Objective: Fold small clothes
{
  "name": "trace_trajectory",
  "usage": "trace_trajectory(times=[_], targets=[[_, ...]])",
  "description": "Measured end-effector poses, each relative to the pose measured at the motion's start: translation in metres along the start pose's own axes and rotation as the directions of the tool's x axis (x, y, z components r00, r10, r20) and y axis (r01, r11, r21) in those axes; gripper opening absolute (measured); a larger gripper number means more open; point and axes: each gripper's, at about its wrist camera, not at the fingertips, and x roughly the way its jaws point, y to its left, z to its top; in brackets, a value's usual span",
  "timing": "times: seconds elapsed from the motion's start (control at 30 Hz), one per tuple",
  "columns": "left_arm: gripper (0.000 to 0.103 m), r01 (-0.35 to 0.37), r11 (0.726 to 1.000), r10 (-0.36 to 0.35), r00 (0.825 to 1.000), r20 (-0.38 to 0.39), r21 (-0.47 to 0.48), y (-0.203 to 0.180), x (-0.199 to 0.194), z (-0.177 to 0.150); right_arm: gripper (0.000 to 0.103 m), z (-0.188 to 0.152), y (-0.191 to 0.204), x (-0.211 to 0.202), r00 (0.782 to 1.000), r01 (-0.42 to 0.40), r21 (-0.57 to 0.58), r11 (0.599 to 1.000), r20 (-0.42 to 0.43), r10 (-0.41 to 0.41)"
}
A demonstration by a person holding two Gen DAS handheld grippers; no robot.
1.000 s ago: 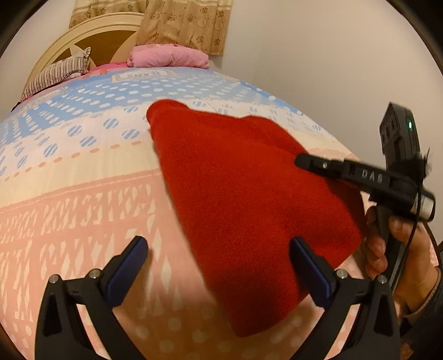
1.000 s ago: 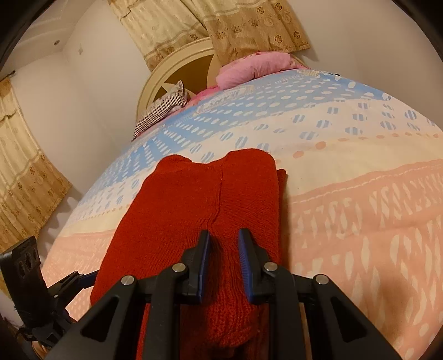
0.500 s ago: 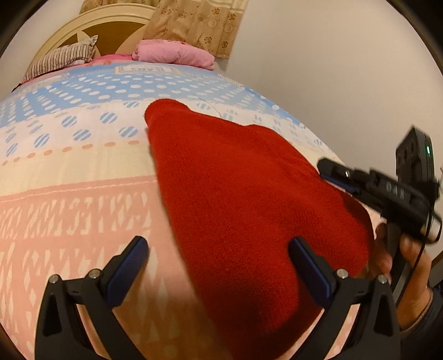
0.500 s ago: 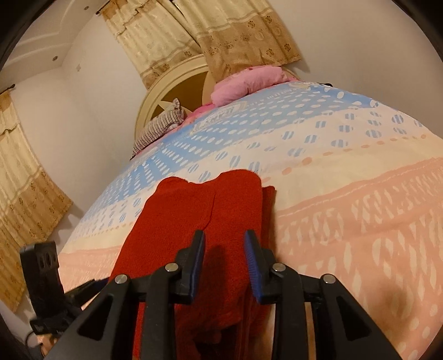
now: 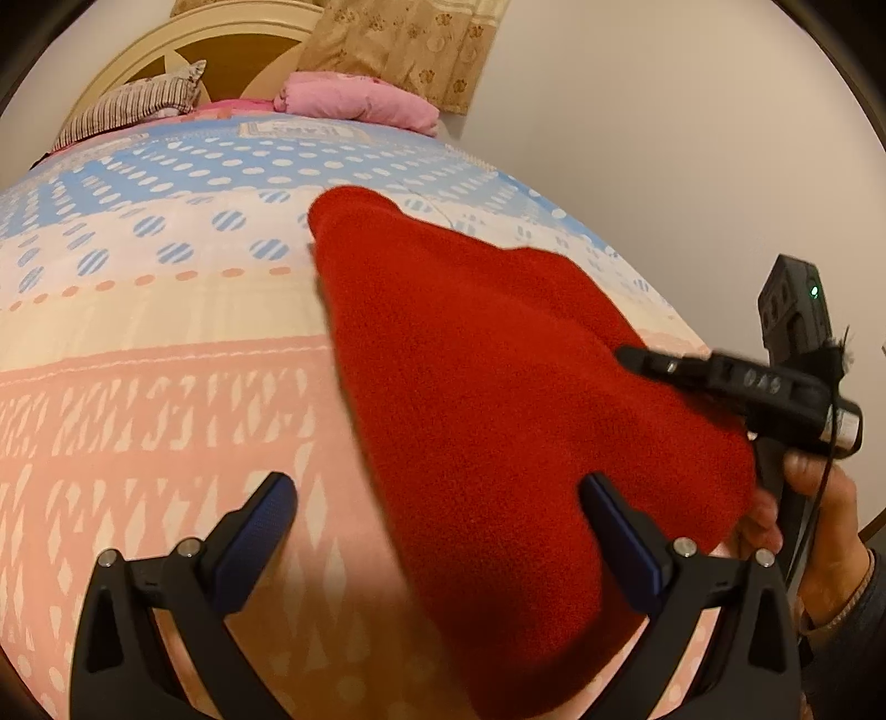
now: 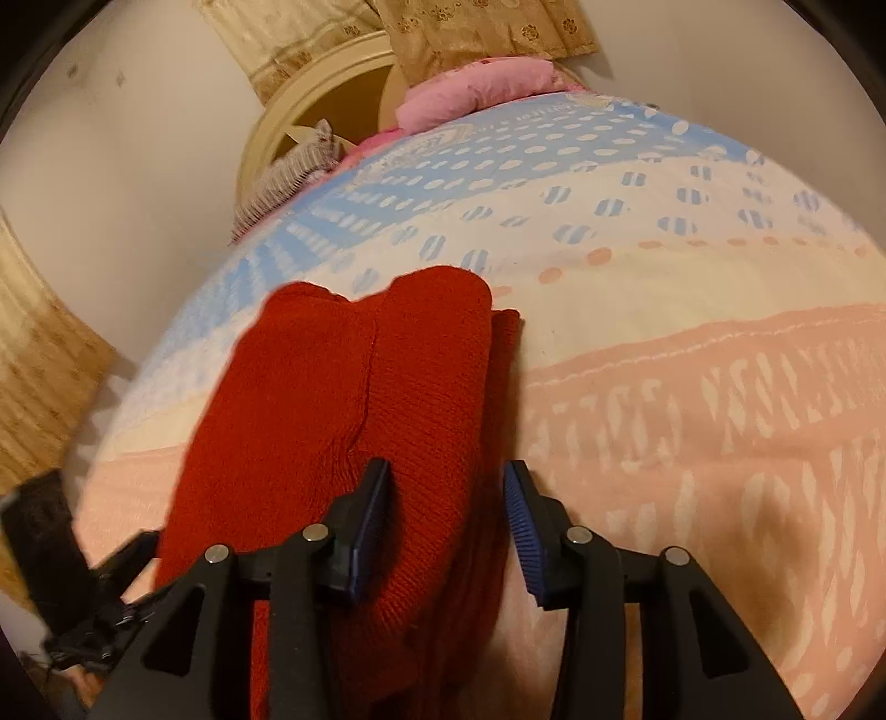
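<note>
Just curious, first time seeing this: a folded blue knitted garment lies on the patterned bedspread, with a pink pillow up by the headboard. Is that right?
Not quite: the knitted garment is red, not blue, as the right wrist view shows. It does lie folded on the patterned bedspread, with a pink pillow up by the headboard.

A home bedroom: a bed under a patterned pink, cream and blue bedspread (image 5: pixel 166 354) fills both views, with a pink pillow (image 5: pixel 360 102) at twelve o'clock, an arched headboard (image 5: pixel 232 52), and what look like floral curtains (image 6: pixel 487 27).
</note>
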Motion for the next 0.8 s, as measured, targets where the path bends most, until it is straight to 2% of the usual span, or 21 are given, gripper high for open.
trace_trajectory(times=[0.07,0.1,0.17,0.27,0.4,0.6,0.63,0.73,0.8], targets=[[0.103,0.004,1.000,-0.004,1.000,-0.002,-0.005,0.001,0.001,0.000,0.057,0.007,-0.004,-0.003,1.000,-0.005,0.006,1.000,0.016,0.005],[0.103,0.005,1.000,-0.005,1.000,-0.002,-0.006,0.002,0.001,0.000,0.058,0.010,-0.007,-0.002,1.000,-0.009,0.016,1.000,0.024,0.008],[0.103,0.007,1.000,-0.007,1.000,-0.002,-0.007,0.002,0.000,0.000,0.058,0.021,-0.011,0.004,0.999,-0.039,0.048,0.998,0.022,0.038],[0.103,0.010,1.000,-0.010,1.000,-0.002,-0.008,0.002,0.000,0.000,0.058,0.032,-0.012,0.015,0.999,-0.031,0.037,0.999,0.014,0.030],[0.103,0.020,1.000,-0.020,1.000,-0.004,-0.010,0.002,0.001,0.000,0.058,0.039,-0.012,0.038,0.997,-0.057,0.029,0.998,-0.046,0.059],[0.103,0.045,0.999,-0.045,0.999,-0.007,-0.003,0.000,0.001,-0.001,0.058,0.043,-0.019,0.049,0.991,-0.128,0.048,0.991,-0.030,0.130],[0.103,0.051,0.999,-0.051,0.999,-0.008,0.000,-0.001,0.001,-0.001,0.058,0.042,-0.019,0.049,0.989,-0.141,0.046,0.989,-0.027,0.143],[0.103,0.069,0.998,-0.069,0.998,-0.012,0.009,-0.003,0.002,0.000,0.047,0.040,-0.018,0.050,0.986,-0.165,0.038,0.985,-0.029,0.167],[0.103,0.083,0.996,-0.083,0.996,-0.014,0.014,-0.004,0.002,-0.001,0.043,0.039,-0.016,0.051,0.985,-0.170,0.035,0.985,-0.031,0.171]])
